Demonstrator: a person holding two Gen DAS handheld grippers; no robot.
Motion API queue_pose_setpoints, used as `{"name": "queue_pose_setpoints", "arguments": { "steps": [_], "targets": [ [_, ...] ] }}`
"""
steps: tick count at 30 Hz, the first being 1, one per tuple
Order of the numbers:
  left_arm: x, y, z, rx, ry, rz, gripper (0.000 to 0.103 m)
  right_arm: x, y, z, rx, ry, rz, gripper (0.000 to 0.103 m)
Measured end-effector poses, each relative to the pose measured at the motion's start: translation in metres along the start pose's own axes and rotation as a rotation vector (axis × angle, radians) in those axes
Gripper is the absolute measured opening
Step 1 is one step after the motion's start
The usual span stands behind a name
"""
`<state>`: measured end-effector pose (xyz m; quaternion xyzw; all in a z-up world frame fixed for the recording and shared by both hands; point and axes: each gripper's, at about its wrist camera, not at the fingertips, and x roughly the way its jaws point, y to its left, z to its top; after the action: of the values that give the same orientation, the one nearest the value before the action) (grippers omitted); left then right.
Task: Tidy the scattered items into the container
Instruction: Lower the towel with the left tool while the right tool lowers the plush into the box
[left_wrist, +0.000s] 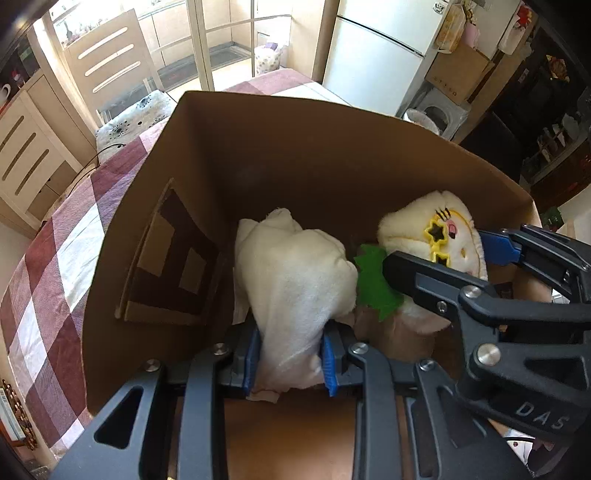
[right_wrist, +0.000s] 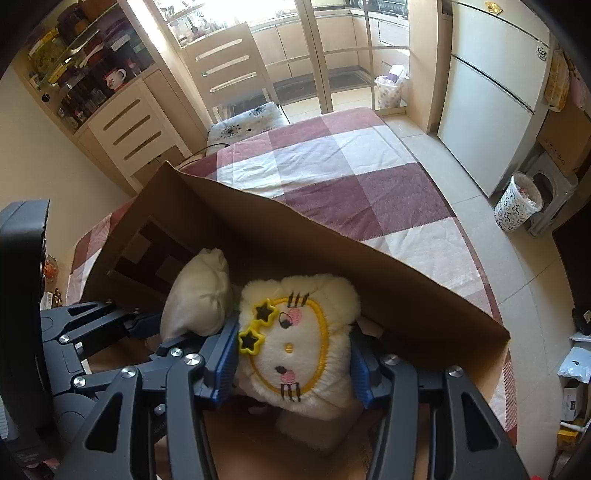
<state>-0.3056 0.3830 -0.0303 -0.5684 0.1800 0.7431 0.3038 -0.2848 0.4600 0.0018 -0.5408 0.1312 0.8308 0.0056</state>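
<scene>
A brown cardboard box (left_wrist: 303, 155) stands on the checked tablecloth, and both grippers reach down into it. My left gripper (left_wrist: 290, 363) is shut on the lower end of a plain white plush (left_wrist: 295, 273), whose body bulges above the blue pads. The right gripper (right_wrist: 293, 363) is shut on a cream plush head (right_wrist: 306, 343) with yellow star glasses and a stitched face. In the left wrist view that head (left_wrist: 439, 225) sits to the right with a green leaf piece (left_wrist: 375, 280) below it, between the right gripper's fingers (left_wrist: 417, 273). The white plush (right_wrist: 199, 295) lies left of the head in the right wrist view.
The box's far wall (right_wrist: 332, 251) rises high around both toys; a folded inner flap (left_wrist: 166, 266) lies against its left side. The checked tablecloth (right_wrist: 332, 166) stretches beyond the box. A chair (right_wrist: 229, 74), drawers, a fridge (right_wrist: 495, 96) and waste bins (right_wrist: 517, 206) stand around the table.
</scene>
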Motion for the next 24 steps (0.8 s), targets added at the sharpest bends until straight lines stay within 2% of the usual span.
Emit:
{"name": "queue_pose_setpoints", "arguments": {
  "steps": [11,14,16,21,24],
  "targets": [
    [0.0094,-0.0024,0.0003,0.005,0.019,0.004,0.030,0.0089,-0.0006,0.0020,0.003,0.021,0.001,0.053],
    [0.0099,-0.0046,-0.0008,0.010,0.017,0.013,0.032,0.0093,-0.0011,0.0033,0.014,0.025,0.007,0.056],
    [0.0089,-0.0058,-0.0016,0.011,0.015,0.015,0.036,0.0094,-0.0027,0.0036,0.025,0.025,0.008,0.056],
    [0.0053,-0.0066,-0.0032,0.017,-0.001,0.027,0.052,0.0092,-0.0057,0.0042,0.048,0.034,0.000,0.058],
    [0.0026,-0.0084,-0.0038,0.022,-0.011,0.025,0.057,0.0072,-0.0059,0.0052,0.065,0.032,0.010,0.058]
  ]
}}
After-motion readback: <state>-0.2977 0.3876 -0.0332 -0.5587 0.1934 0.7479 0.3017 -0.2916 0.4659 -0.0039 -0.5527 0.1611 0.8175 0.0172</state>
